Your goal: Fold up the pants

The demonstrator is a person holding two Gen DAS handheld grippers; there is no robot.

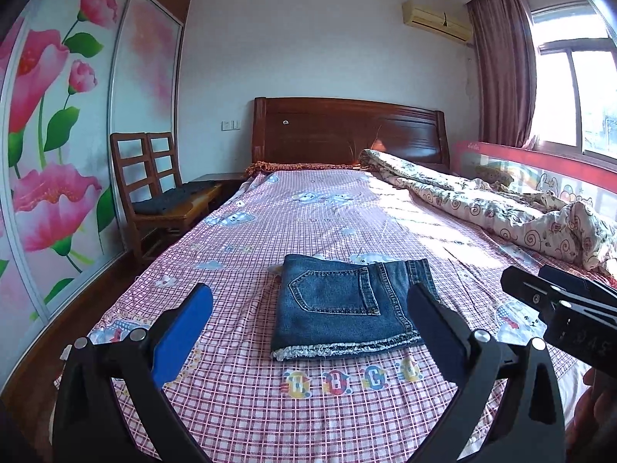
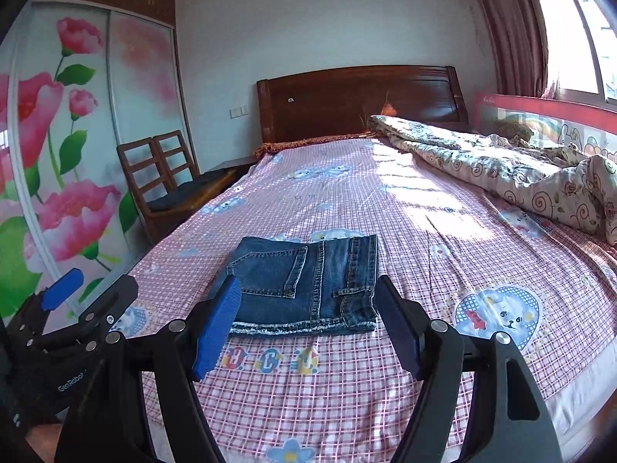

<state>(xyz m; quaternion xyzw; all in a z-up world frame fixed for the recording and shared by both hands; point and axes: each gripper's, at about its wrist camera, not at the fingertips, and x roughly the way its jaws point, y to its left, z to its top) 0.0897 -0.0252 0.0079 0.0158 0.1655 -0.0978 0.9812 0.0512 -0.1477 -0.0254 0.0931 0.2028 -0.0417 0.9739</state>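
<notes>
Pink checked bedsheet [image 1: 239, 405] covers the bed; folded jeans [image 1: 343, 305] lie flat near its foot. Left gripper [image 1: 308, 324] and right gripper [image 2: 308, 324] both stand wide, holding nothing.

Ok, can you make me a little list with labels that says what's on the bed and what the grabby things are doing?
pants: folded blue denim jeans, flat rectangle, frayed hem nearest the cameras
surface: pink checked cartoon bedsheet
also on bed: crumpled floral quilt, window side
left hand-held gripper: open, holding nothing
right hand-held gripper: open, holding nothing
touching jeans: neither gripper, as far as visible
fold: looks finished
</notes>
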